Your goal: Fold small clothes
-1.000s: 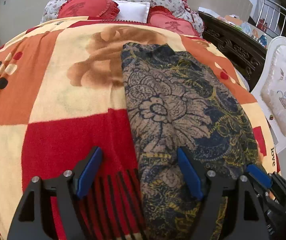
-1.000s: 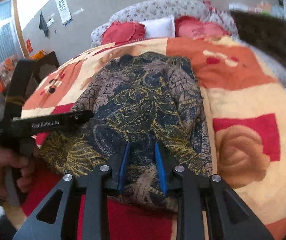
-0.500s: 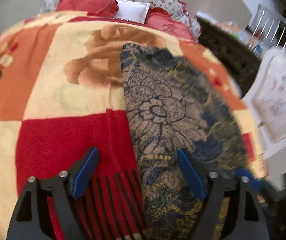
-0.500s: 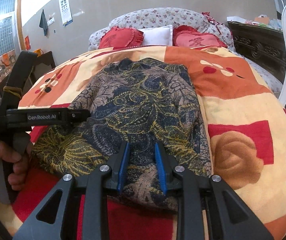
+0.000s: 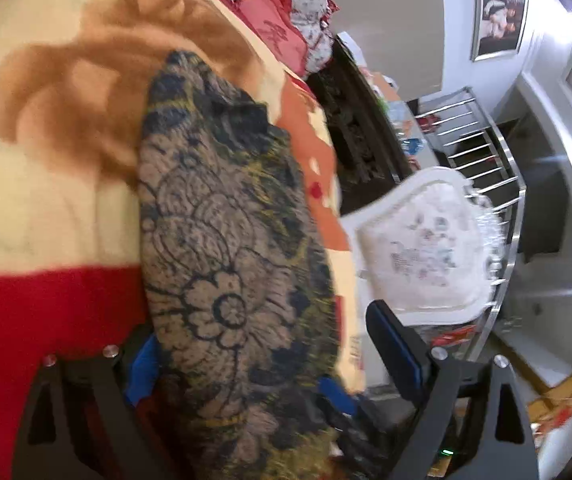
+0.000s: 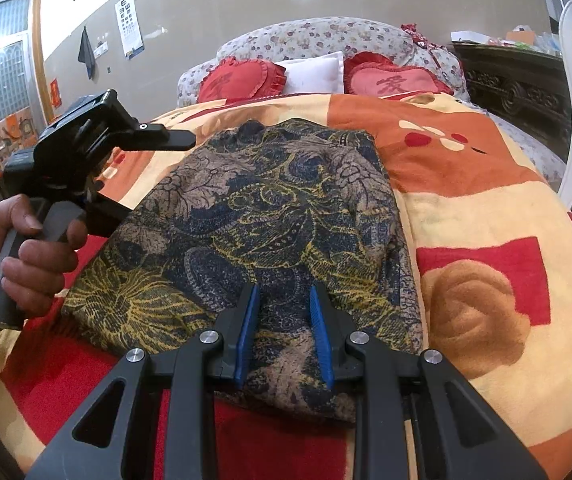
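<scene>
While the patterned garment point(image 6: 262, 216) lies spread on the bed's blanket point(image 6: 485, 216), a long dark floral piece already doubled into a band, the work looks to be between folds: the lengthwise fold seems made and the crosswise one not yet begun. Its long axis runs from the near edge of the bed toward the far pillows point(image 6: 313, 74), with the narrower end pointing far and the broader, rumpled end lying near, and it sits a little left of the bed's middle in the right wrist view, over the red and cream squares. At the near end the right gripper point(image 6: 284, 328) has its blue pads set narrowly on either side of a ridge of cloth, apparently pinching it, though how firmly is hard to tell. To the left, held in a hand point(image 6: 26, 256), the left gripper point(image 5: 262, 356) is tilted over the garment's left edge, its jaws opening wide, with cloth lying between them but not pressed by the pads. In my judgement, the next move calls for the left gripper to take a near corner to match the right, so both can carry the near end toward the far end evenly.
</scene>
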Tool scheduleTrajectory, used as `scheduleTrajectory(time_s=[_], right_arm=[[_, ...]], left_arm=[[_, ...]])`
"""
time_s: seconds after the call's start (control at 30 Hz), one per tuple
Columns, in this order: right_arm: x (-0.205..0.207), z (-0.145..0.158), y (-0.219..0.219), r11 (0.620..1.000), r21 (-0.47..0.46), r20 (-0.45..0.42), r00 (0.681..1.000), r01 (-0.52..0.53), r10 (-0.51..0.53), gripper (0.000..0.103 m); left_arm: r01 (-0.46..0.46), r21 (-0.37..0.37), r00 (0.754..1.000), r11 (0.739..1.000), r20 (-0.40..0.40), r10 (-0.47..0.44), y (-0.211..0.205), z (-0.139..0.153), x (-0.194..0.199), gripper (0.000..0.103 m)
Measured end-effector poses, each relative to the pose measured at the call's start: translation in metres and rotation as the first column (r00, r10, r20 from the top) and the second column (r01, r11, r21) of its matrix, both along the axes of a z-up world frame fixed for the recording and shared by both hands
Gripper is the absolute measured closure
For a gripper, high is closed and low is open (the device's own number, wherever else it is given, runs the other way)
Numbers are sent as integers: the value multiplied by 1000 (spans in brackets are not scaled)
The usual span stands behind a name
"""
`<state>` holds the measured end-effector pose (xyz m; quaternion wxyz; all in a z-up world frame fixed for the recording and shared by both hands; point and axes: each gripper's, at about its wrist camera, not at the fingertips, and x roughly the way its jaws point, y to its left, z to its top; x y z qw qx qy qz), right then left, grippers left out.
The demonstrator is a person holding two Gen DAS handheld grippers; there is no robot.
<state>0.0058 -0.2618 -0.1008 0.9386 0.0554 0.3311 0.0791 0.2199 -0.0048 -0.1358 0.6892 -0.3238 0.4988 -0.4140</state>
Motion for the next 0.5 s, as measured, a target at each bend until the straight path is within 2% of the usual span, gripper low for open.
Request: scheduleTrajectory(time_s=[0.07,0.13,0.23,0.37,0.43,0.47,0.5], right_arm=[[0,0,0,1000,6,1,1000,-1,1,76],[0,0,0,1000,0,2,1000,-1,1,76],[1,-1,0,1000,2,2,1000,0,0,76],[1,1,-3,1000,15,-2,1000,-1,1,76],[4,9,-13,997,79,-38,999,-13,16,76],[6,13,-22,991,132,-49,999,-17,24,75],[6,21,-38,978,210,-29,999,-7,14,75]], left_arm=[[41,-56,998,998,-40,-43,2,-2,-2,10],[50,-76,997,996,-57,-55,5,-4,-2,10],[12,-19,994,1000,-105,-14,1,-6,14,14],[-33,84,996,996,-75,39,-15,2,21,16],[-39,180,999,983,-13,42,-19,6,12,41],[-52,236,999,970,-5,55,-19,3,8,80],[-60,251,997,966,-33,70,-14,-4,8,81]])
